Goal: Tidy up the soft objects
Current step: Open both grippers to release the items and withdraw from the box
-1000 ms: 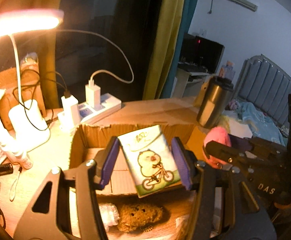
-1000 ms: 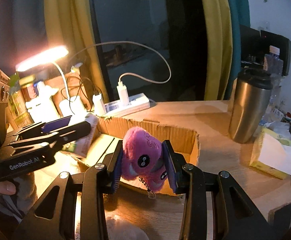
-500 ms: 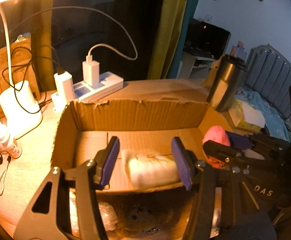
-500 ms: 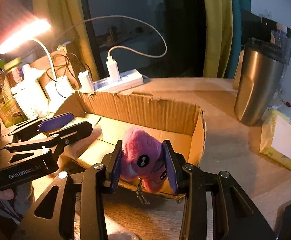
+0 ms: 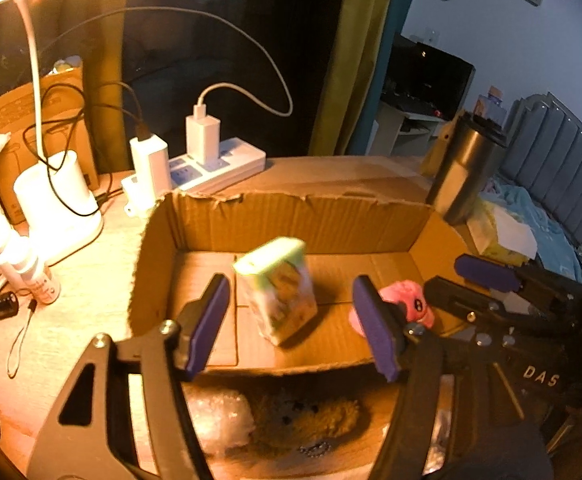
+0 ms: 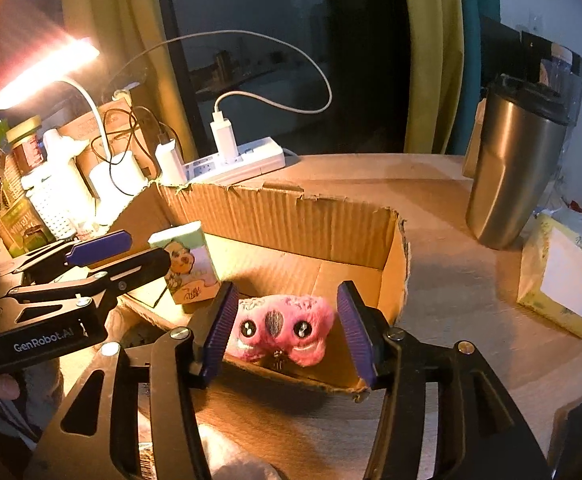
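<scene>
A tissue pack (image 5: 277,294) with a cartoon print stands tilted inside the open cardboard box (image 5: 291,216); it also shows in the right wrist view (image 6: 189,266). My left gripper (image 5: 291,326) is open above the box's near wall, apart from the pack. A pink plush toy (image 6: 281,330) lies in the box's right end, also seen in the left wrist view (image 5: 409,300). My right gripper (image 6: 287,330) is open on either side of the plush, not touching it. A brown plush (image 5: 311,420) and a wrapped white bundle (image 5: 219,420) lie in front of the box.
A power strip with chargers (image 5: 207,164), a lit desk lamp (image 5: 57,196) and small bottles (image 5: 37,276) stand left of the box. A steel tumbler (image 6: 515,176) and a tissue box (image 6: 563,276) stand to the right.
Both grippers lowered over the box and opened. The left one let go of the tissue pack, the right one let go of the pink plush; both objects now rest in the box.
</scene>
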Available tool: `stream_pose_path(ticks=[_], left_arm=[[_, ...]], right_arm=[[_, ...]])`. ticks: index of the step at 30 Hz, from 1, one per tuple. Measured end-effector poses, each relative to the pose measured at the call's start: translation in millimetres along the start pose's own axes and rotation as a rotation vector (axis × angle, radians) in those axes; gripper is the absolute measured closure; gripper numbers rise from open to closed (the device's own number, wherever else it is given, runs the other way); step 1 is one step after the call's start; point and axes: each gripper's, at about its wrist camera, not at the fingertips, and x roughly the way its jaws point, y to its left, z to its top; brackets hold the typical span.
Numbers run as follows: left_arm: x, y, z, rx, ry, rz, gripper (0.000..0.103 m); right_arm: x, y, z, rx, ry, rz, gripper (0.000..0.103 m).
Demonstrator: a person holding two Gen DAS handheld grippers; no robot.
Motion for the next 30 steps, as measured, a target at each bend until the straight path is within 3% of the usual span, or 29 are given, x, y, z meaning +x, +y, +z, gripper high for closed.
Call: stream_pose_path(ticks=[10, 13, 30], left_arm=[[-30.8, 1.1, 1.2, 0.0, -0.045, -0.016, 0.036], [-41.6, 2.2, 1.2, -0.003, -0.063, -0.02, 0.025], [-95.8, 21.1, -10.5, -0.032, -0.139, -0.032, 0.024]], right_arm=[[-28.5, 11.0, 3.4, -0.011, -0.041, -0.022, 0.048], [-39.3, 15.7, 3.9, -0.015, -0.057, -0.031, 0.048], [-75.4, 52.3, -1.7, -0.066, -0.091, -0.053, 0.048]])
